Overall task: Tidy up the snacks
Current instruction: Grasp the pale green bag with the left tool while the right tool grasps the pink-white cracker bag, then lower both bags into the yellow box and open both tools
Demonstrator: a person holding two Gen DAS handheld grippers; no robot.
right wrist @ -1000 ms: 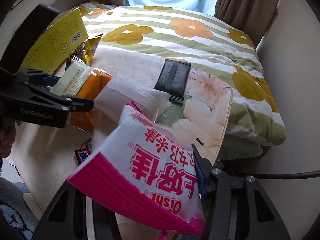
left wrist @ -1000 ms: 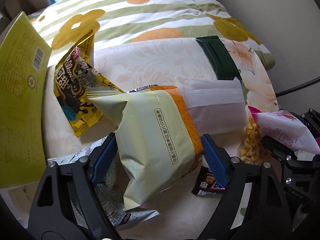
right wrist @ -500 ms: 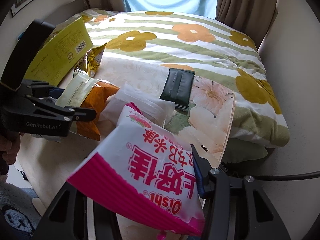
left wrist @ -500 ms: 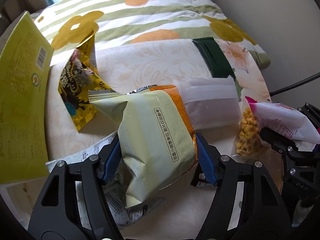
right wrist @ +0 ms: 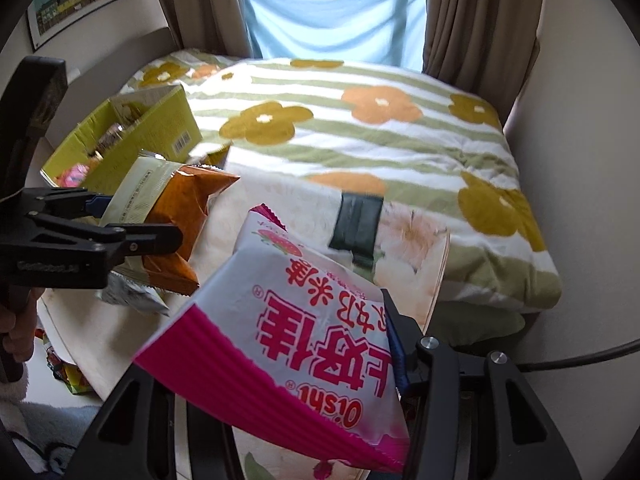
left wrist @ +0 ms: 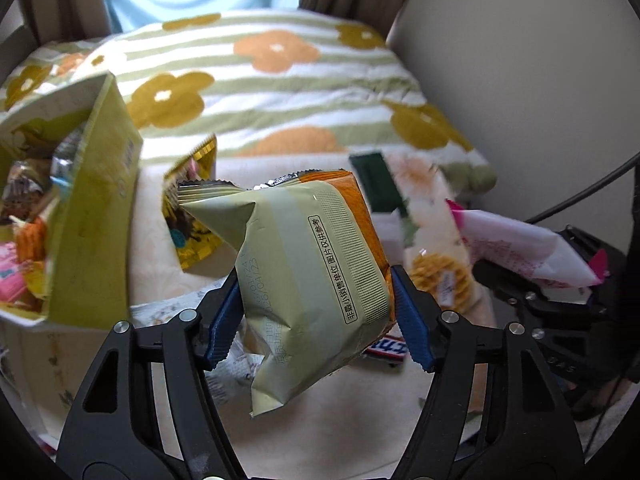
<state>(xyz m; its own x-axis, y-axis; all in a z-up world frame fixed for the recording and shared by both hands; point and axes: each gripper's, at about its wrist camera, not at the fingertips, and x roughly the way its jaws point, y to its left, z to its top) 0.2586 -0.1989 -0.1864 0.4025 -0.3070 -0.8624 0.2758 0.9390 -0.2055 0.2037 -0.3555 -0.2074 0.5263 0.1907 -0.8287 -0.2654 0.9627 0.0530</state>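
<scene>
The left gripper (left wrist: 316, 312) clamps an orange-and-beige snack bag (left wrist: 312, 264) at frame centre; the right gripper (right wrist: 280, 364) clamps a pink-and-white bag (right wrist: 304, 340); a yellow box (left wrist: 88, 224) sits left.

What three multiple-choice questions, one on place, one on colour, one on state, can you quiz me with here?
1. Where is the open yellow-green cardboard box?
A. on the striped bedspread
B. left of the lifted olive-and-orange foil snack bag
C. under the pink bag

2. What colour is the sealed edge of the white plastic snack bag in the right gripper?
A. pink
B. blue
C. black

3. What is the left gripper doing?
A. open, holding nothing
B. resting in the box
C. jaws clamped on the olive-and-orange bag

B: the left wrist view shows it there. A: its ribbed band is pink. C: blue pads press both sides.
</scene>
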